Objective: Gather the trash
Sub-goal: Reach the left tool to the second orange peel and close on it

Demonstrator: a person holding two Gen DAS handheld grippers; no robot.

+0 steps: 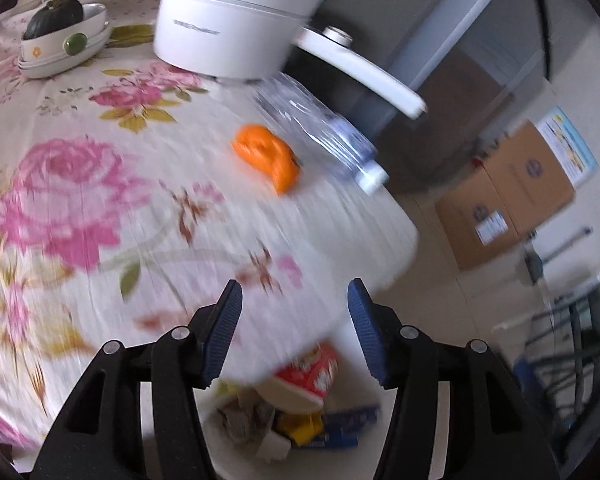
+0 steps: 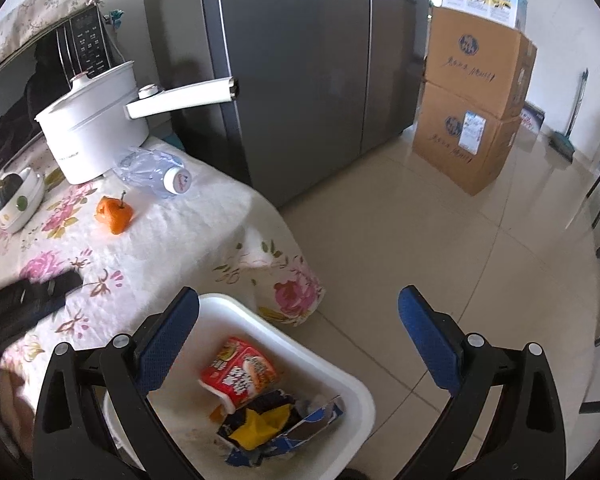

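The left gripper [image 1: 296,300] stands partly open and empty over the table edge; the peel [image 1: 268,156] lies at its 12 o'clock, the bottle [image 1: 320,128] at 1. The right gripper [image 2: 300,320], wide and empty, hangs above the bin [image 2: 356,392].

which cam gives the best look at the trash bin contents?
Right wrist. The white bin is sharp and open to view, with the red noodle cup and wrappers inside. Left wrist shows the bin blurred, cut off by the table edge and the hand-held gripper fingers.
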